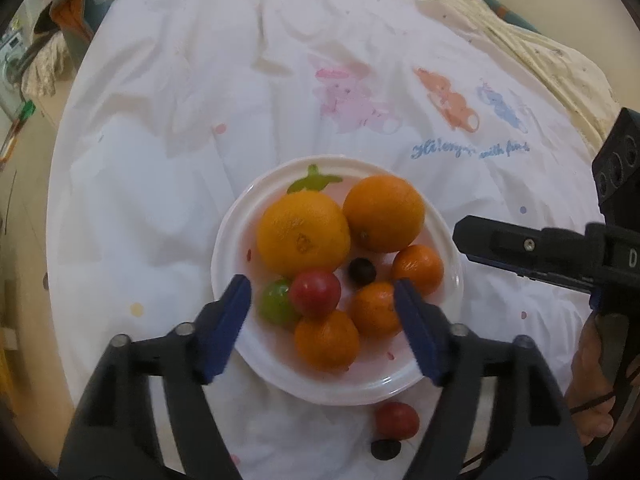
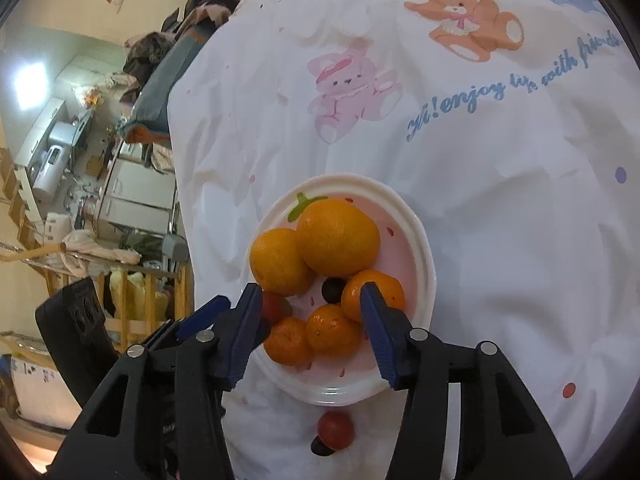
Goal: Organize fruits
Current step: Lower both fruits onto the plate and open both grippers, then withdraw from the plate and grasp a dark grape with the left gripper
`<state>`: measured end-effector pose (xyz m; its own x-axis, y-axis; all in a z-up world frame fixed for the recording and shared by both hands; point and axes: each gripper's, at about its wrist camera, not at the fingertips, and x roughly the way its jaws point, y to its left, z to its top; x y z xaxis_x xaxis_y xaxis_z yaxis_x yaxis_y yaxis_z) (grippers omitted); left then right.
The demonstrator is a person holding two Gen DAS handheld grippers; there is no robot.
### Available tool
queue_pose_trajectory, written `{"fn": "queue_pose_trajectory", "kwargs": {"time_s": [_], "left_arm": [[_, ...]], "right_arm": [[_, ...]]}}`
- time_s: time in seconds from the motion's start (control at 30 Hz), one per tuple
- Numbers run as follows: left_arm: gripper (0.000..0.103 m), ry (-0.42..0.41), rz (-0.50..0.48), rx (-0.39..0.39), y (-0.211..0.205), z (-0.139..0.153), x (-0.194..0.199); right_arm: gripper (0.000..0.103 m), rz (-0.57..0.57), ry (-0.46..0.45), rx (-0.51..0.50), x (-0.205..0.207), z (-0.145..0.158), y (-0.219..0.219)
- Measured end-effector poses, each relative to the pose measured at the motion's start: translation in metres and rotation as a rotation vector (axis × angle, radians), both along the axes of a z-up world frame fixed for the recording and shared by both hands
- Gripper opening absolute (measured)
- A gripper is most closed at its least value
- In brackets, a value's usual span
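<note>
A white plate (image 1: 340, 394) with a pink centre lies on the printed cloth. It holds two big oranges (image 1: 302, 236), three tangerines (image 1: 326, 340), a red tomato (image 1: 316, 292), a green fruit (image 1: 274, 300) and a dark grape (image 1: 362, 271). My left gripper (image 1: 322, 292) hovers open over the near fruits, gripping nothing. My right gripper (image 2: 311, 296) also stands open above the plate (image 2: 424, 248), over the tangerines (image 2: 334, 332), and its pads press on nothing. Off the plate, by its near rim, lie a second red tomato (image 1: 397, 420) and a dark grape (image 1: 385, 449).
The white cloth (image 2: 500, 200) with bear prints covers a round table. A cluttered room with wooden railing (image 2: 132, 312) and cabinets lies beyond its left edge. A person's hand (image 1: 592, 380) holds the right gripper's handle at the right.
</note>
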<state>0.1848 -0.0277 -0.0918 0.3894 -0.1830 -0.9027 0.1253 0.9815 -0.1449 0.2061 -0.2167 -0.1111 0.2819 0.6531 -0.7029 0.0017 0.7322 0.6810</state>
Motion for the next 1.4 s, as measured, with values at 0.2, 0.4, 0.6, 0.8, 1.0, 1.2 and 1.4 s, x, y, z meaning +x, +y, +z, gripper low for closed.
{"fn": "queue_pose_trajectory", "kwargs": {"time_s": [0.2, 0.4, 0.6, 0.8, 1.0, 1.2, 1.4], "left_arm": [[0.073, 0.0, -0.012, 0.017, 0.0, 0.002, -0.001], [0.073, -0.073, 0.082, 0.037, 0.023, 0.02, -0.003], [0.073, -0.106, 0.237, -0.001, 0.066, 0.041, -0.008], [0.073, -0.132, 0.286, -0.001, 0.081, 0.058, -0.031], [0.073, -0.155, 0.238, 0.022, 0.069, 0.066, -0.061], [0.073, -0.033, 0.112, 0.048, 0.04, 0.036, -0.082], [0.073, 0.136, -0.068, 0.086, -0.002, -0.015, -0.097]], "right_arm": [[0.057, -0.013, -0.017, -0.016, 0.001, 0.007, -0.003], [0.062, -0.01, -0.049, -0.06, -0.001, 0.017, -0.005], [0.063, -0.009, -0.07, -0.079, -0.012, 0.029, -0.007], [0.063, -0.006, -0.079, -0.118, -0.036, 0.042, -0.014], [0.063, -0.018, -0.084, -0.229, -0.06, 0.046, -0.021], [0.063, -0.048, -0.053, -0.264, -0.086, 0.044, -0.033], [0.063, -0.094, 0.029, -0.276, -0.102, 0.027, -0.044]]}}
